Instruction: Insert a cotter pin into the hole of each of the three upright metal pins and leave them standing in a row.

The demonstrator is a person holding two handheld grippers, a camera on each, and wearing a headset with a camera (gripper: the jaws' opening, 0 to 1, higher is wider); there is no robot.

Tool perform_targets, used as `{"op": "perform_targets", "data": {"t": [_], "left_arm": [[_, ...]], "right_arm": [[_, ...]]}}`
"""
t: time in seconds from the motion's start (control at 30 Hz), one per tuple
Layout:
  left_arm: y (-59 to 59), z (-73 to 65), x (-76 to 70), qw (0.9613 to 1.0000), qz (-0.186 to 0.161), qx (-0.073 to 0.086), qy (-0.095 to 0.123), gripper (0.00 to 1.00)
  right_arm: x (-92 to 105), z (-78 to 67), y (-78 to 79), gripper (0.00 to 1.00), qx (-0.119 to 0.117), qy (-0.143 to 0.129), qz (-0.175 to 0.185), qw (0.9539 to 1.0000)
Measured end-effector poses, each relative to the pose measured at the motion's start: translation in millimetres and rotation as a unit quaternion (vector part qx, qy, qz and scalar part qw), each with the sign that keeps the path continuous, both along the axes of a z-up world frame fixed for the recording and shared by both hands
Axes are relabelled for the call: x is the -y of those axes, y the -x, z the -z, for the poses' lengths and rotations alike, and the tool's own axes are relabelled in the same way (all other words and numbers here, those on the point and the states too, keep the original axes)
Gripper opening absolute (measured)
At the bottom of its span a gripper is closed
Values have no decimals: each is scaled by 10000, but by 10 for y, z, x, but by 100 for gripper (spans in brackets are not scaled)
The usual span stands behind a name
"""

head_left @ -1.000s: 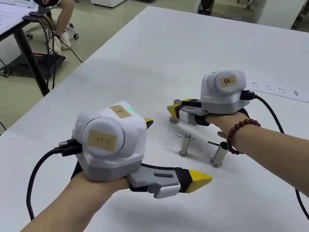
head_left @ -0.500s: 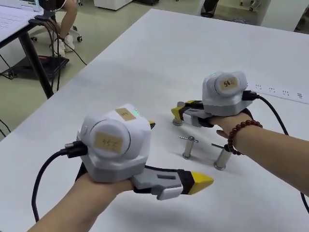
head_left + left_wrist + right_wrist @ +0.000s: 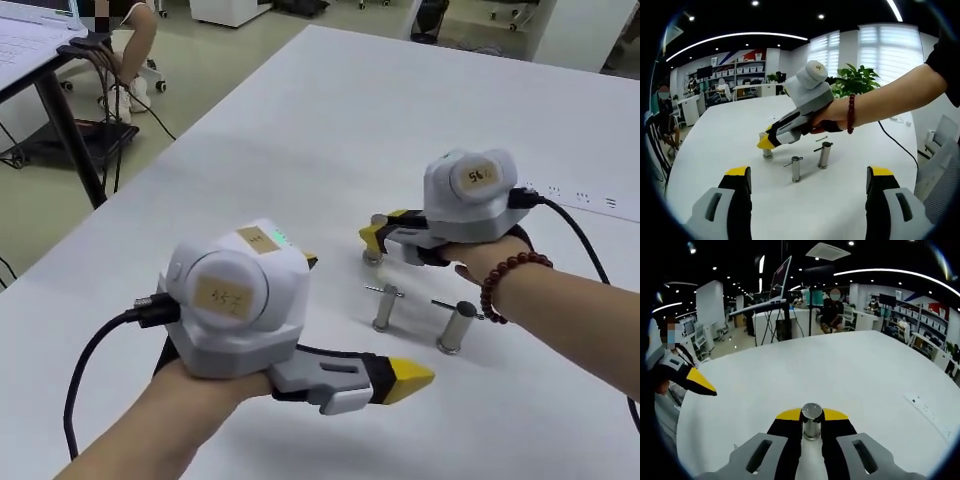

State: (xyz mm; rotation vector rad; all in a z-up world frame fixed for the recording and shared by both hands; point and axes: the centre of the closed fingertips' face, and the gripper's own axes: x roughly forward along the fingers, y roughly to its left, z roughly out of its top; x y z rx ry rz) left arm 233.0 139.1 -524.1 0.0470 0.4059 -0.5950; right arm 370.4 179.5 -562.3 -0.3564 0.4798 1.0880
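Pale tools with yellow tips over a plain white table (image 3: 300, 130).
The left tool (image 3: 810, 172) and the right tool (image 3: 374, 236) each have a light grey-white body, black jaws ending in bright yellow, and tan paper labels (image 3: 225, 297) with dark handwriting. A small green light (image 3: 278, 238) glows on the left one. The metal pins (image 3: 384, 310) are shiny silver-grey, as are the far pin (image 3: 812, 421) and the thin cotter pins (image 3: 381, 290). The bracelet (image 3: 510, 272) is of dark red beads, the cable (image 3: 85, 350) black, the floor (image 3: 200, 70) a muted greenish beige, and the plant (image 3: 855, 82) leafy green.
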Motion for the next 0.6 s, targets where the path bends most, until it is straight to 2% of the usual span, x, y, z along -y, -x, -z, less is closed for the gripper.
{"op": "perform_targets", "data": {"t": [0.17,0.33,0.47,0.6], "left_arm": [[0,9,14,10000,53,23,-68,96],[9,12,34,9999,124,42,-92,98],[14,5,59,9998,177,59,-63,98],[21,9,76,9997,219,63,-65,98]], "right_arm": [[180,-3,57,8,-148,-54,111,9998],[405,27,30,8,-153,35,187,9997],[548,28,68,8,-172,64,206,9996],[690,48,22,8,-175,75,234,9995]]}}
